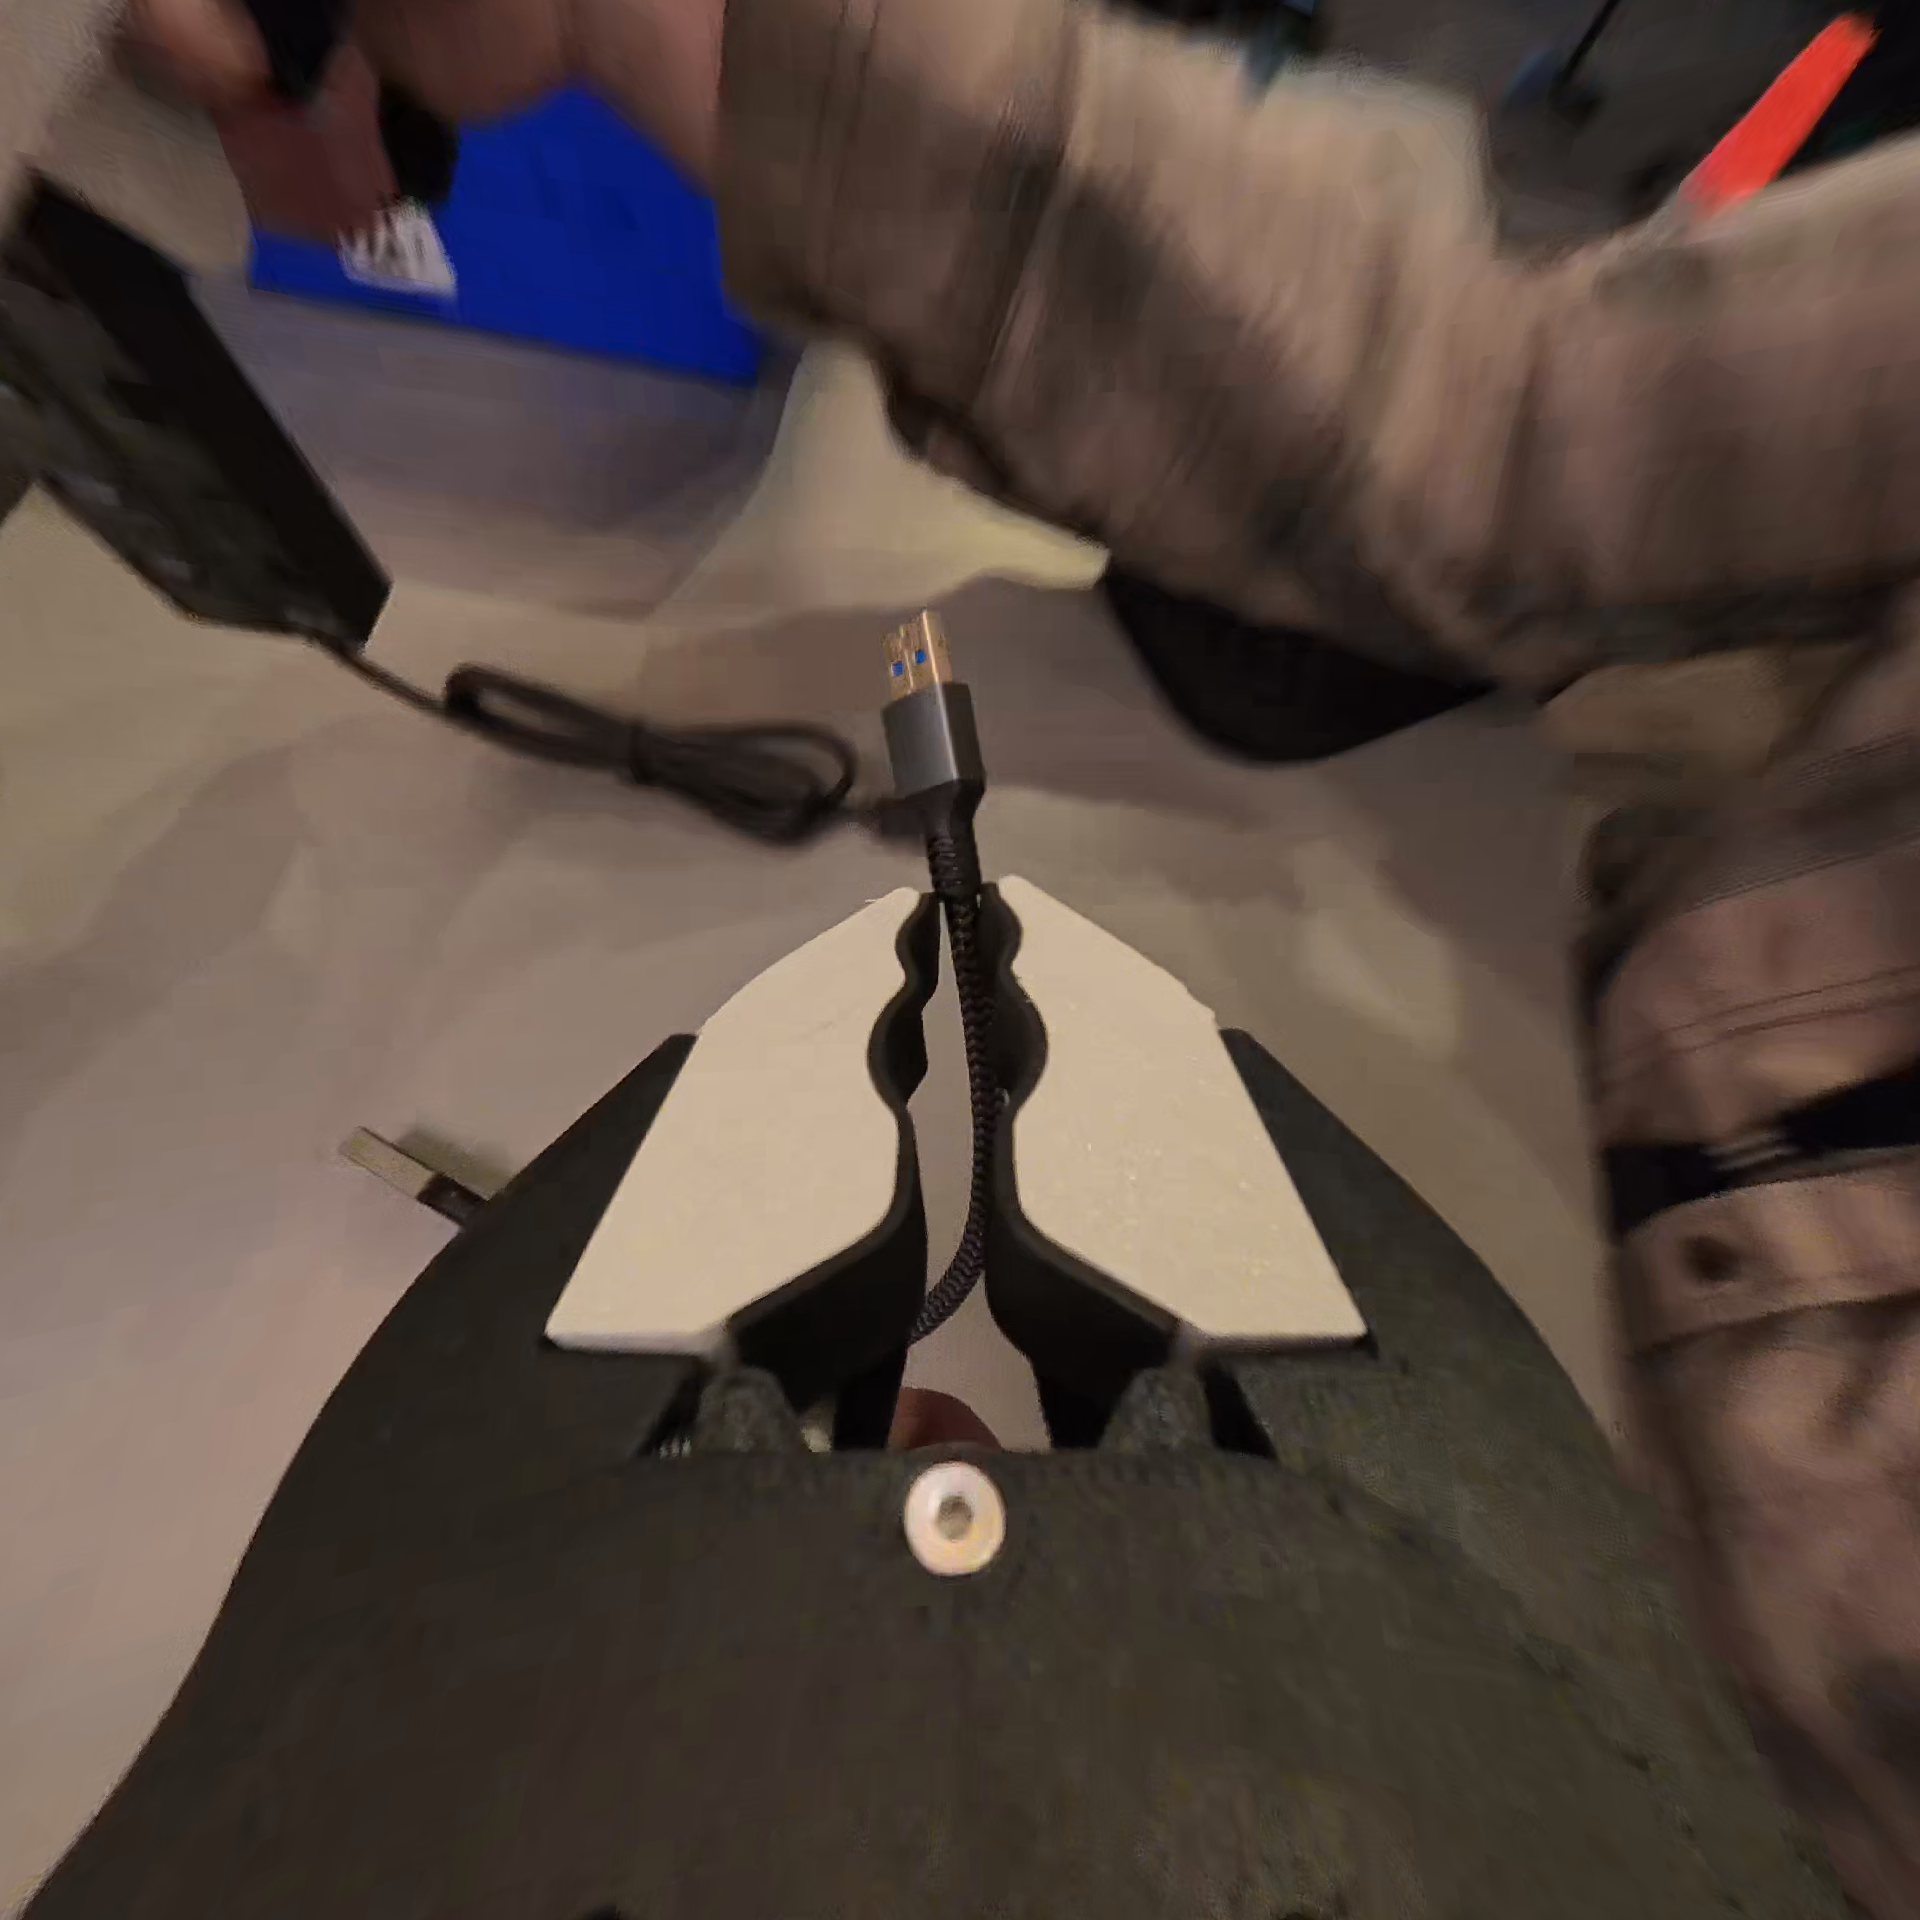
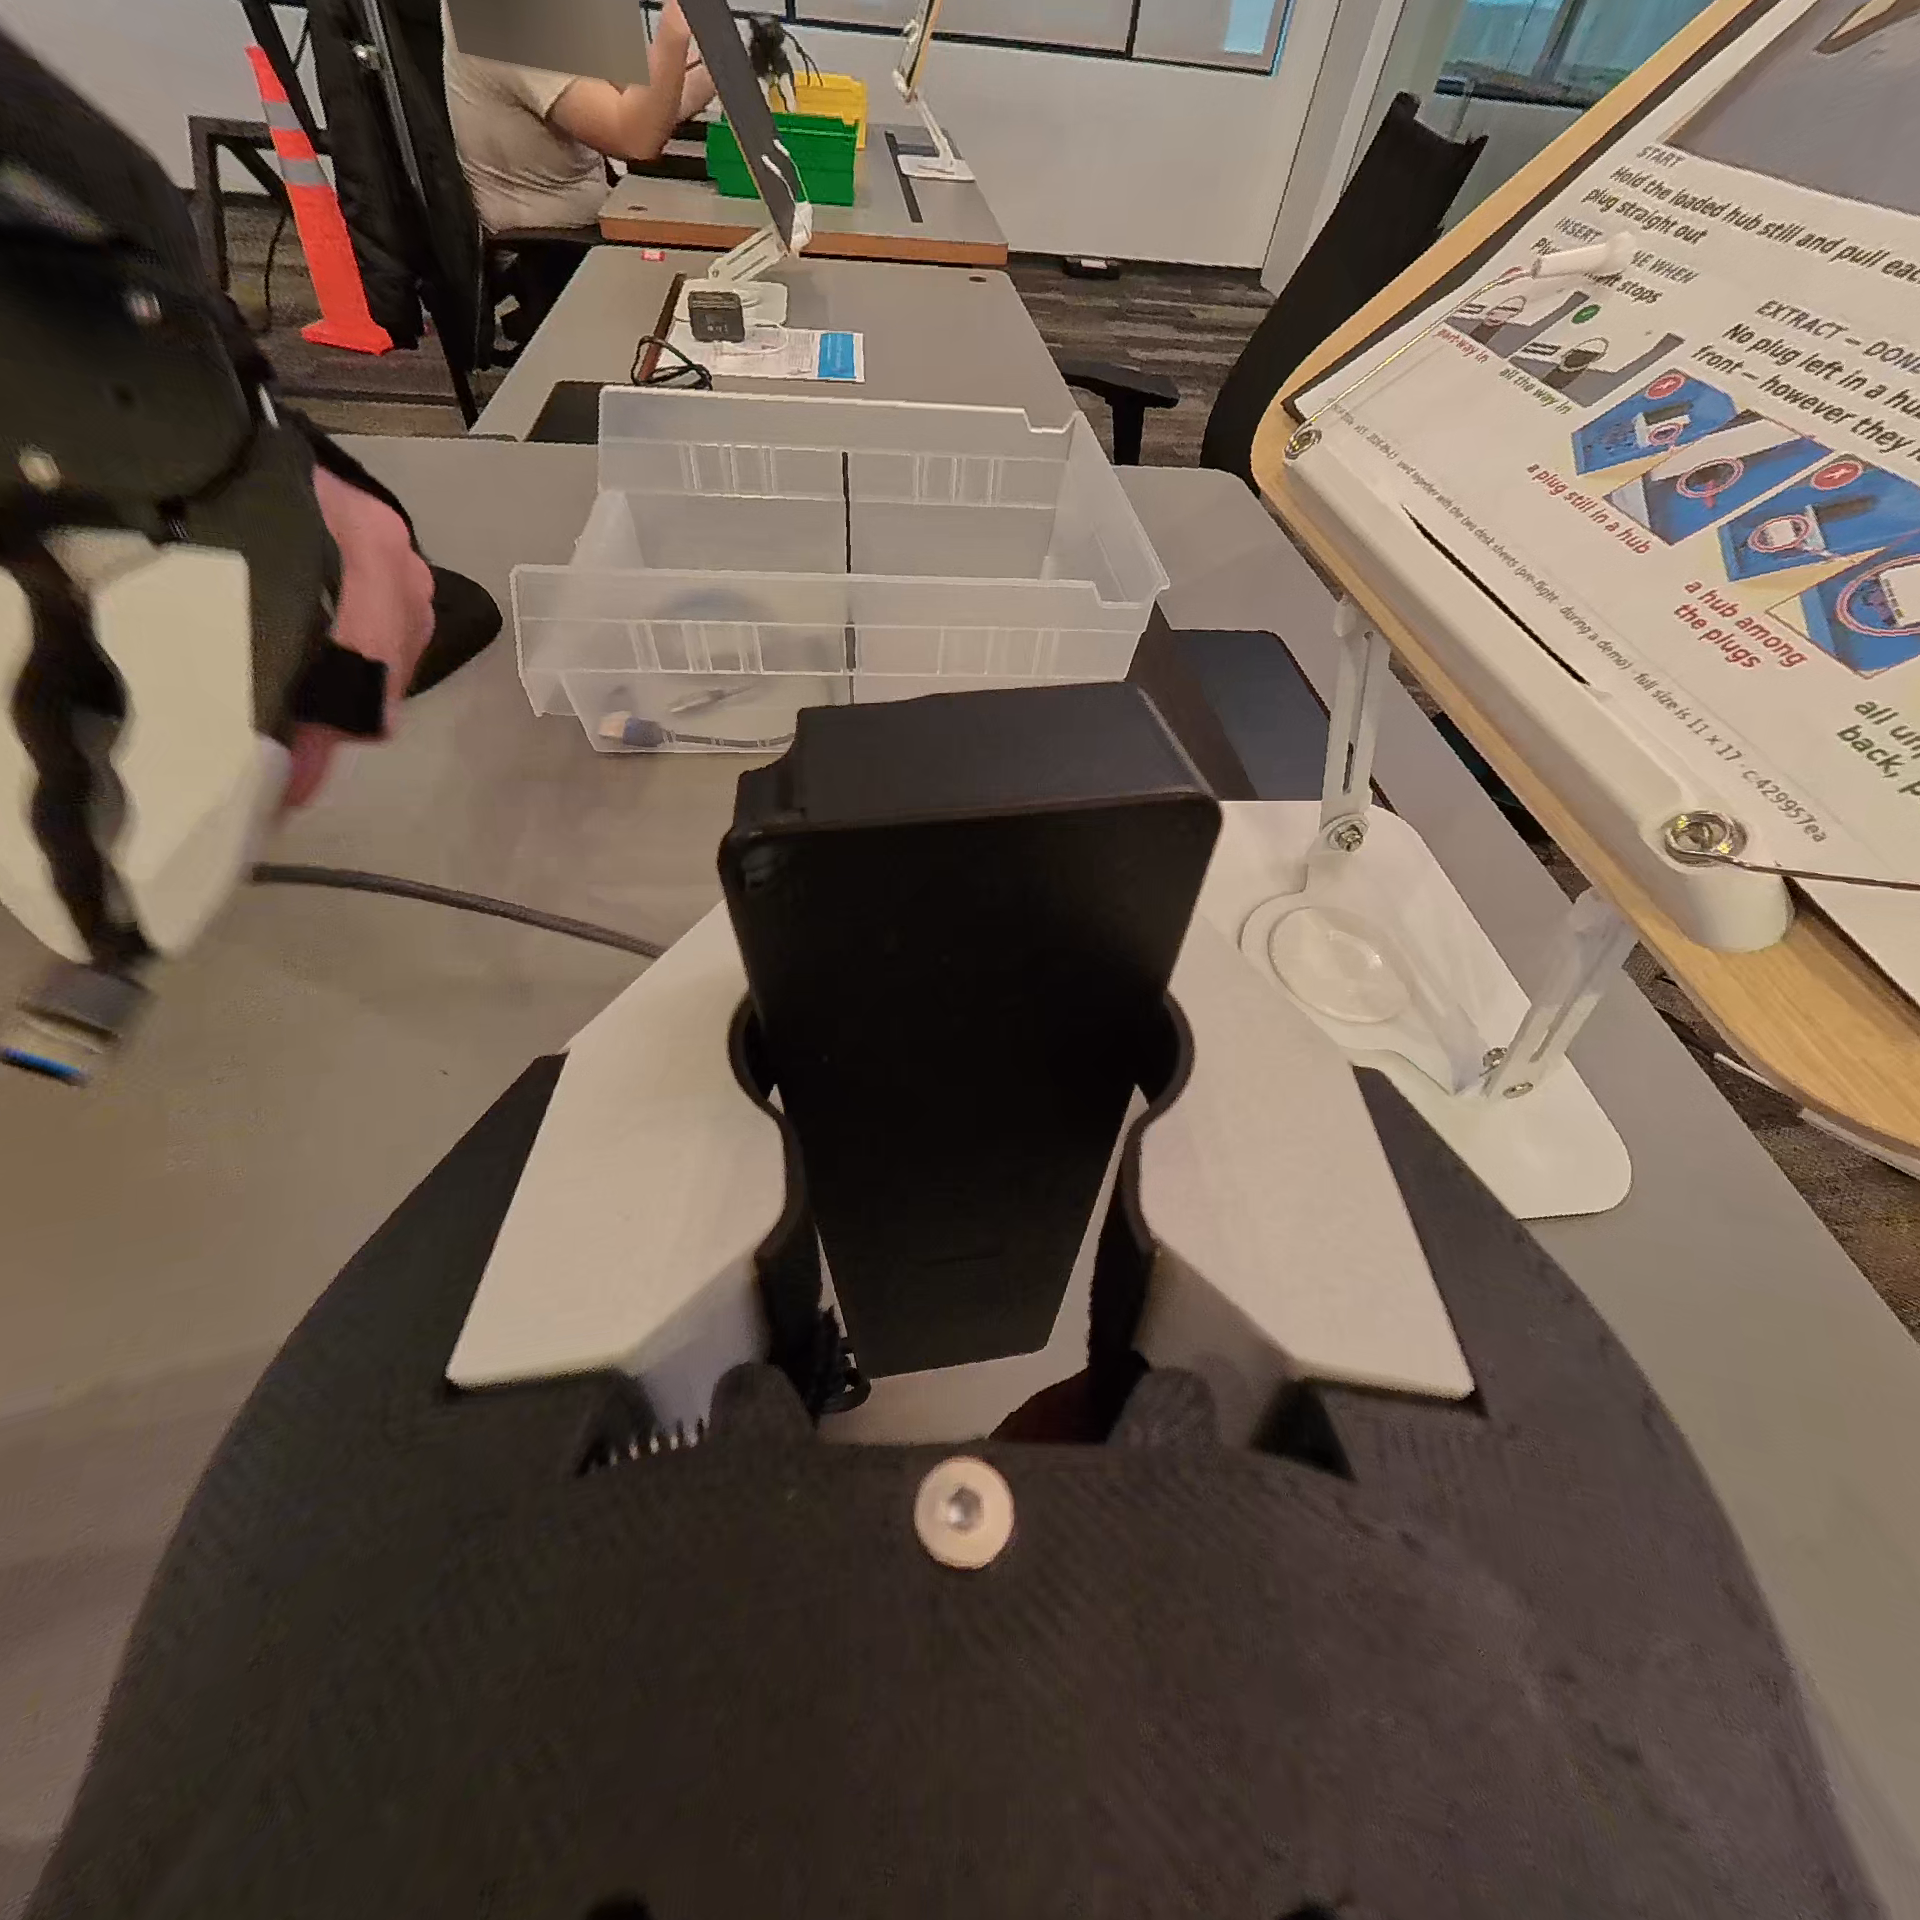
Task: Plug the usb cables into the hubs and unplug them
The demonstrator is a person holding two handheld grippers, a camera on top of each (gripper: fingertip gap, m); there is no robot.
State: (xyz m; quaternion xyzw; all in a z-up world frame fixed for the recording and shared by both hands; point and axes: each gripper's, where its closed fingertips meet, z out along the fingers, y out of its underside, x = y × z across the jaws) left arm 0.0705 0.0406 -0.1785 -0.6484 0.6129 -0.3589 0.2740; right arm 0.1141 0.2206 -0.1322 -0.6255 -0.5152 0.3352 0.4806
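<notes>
Gripping left: our left gripper (image 1: 958, 894) pinches the cable (image 1: 971, 1049), plug (image 1: 928, 707) out front.
Right: our right gripper (image 2: 961, 1049) clamps the hub (image 2: 966, 977), left of the stand (image 2: 1351, 935).

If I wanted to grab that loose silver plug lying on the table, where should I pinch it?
Probably pinch the loose plug on its dark shell behind the metal tip, coming down from above across its narrow sides. It lies flat on the table, beside the left gripper, which partly hides its cable.
</notes>
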